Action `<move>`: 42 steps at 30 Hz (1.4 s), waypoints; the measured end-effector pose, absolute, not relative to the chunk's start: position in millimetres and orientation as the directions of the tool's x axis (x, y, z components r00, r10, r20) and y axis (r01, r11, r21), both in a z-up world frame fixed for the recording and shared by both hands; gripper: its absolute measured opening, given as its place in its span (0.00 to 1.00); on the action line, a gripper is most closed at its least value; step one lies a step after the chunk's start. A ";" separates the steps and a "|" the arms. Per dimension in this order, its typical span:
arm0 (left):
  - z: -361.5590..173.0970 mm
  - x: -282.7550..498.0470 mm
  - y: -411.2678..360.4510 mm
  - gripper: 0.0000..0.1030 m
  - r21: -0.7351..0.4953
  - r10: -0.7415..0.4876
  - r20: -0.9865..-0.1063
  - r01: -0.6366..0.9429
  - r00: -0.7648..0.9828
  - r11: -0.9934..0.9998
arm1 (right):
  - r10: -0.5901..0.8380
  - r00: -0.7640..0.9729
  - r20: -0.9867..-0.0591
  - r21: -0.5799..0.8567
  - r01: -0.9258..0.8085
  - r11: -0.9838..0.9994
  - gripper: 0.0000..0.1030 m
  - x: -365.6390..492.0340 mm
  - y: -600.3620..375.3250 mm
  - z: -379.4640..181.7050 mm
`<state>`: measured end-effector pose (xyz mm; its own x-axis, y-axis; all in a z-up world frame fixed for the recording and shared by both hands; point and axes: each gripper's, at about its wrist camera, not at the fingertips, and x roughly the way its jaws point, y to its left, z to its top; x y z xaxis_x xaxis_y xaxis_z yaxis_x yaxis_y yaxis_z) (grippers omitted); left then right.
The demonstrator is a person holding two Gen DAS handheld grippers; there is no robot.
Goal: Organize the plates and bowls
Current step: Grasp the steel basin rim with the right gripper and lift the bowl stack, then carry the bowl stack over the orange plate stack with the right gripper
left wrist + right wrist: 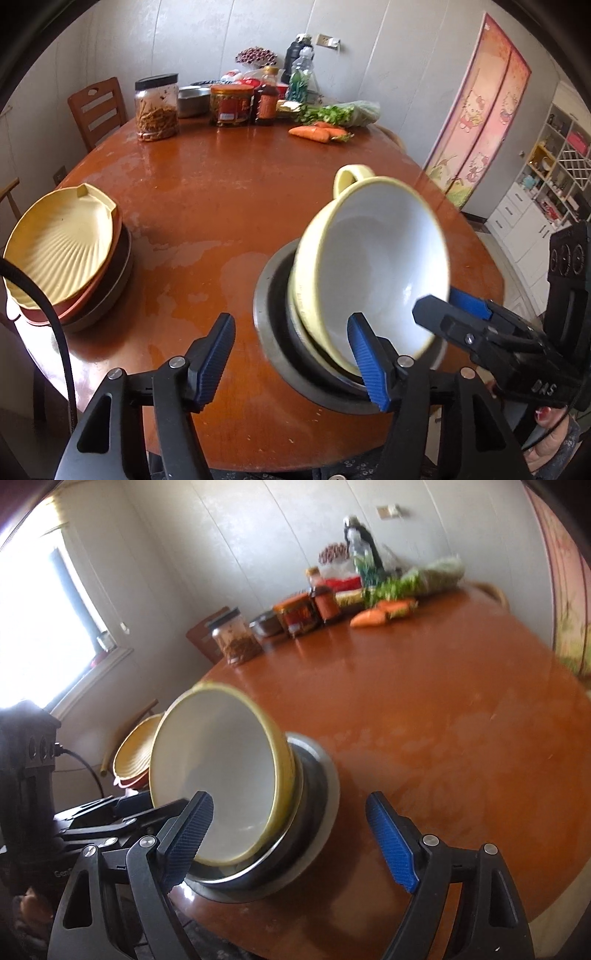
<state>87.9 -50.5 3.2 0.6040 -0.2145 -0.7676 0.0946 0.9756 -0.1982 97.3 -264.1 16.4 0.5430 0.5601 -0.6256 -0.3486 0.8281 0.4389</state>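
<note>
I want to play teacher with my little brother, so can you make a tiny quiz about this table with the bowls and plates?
1. True or false: the yellow bowl sits flat and level inside the steel bowl.
2. What lies on top of the plate stack? A. a yellow ribbed plate B. a spoon C. a cup
3. Name the orange vegetables at the far side of the table.

Key
1. False: it leans, tilted up on one side.
2. A.
3. The carrots.
</note>
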 end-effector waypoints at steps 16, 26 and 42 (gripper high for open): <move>-16.7 106.9 -42.2 0.58 -0.303 -0.314 -0.766 0.116 0.561 0.946 | 0.591 0.442 -0.675 0.479 -0.347 0.806 0.80 102.9 -247.4 -10.6; -14.7 108.7 -46.5 0.49 -0.315 -0.330 -0.762 0.126 0.557 0.941 | 0.585 0.453 -0.673 0.465 -0.356 0.811 0.74 97.6 -243.2 -4.9; 9.9 97.1 -21.9 0.49 -0.304 -0.298 -0.736 0.096 0.608 0.948 | 0.616 0.458 -0.641 0.467 -0.404 0.787 0.74 105.9 -223.7 12.1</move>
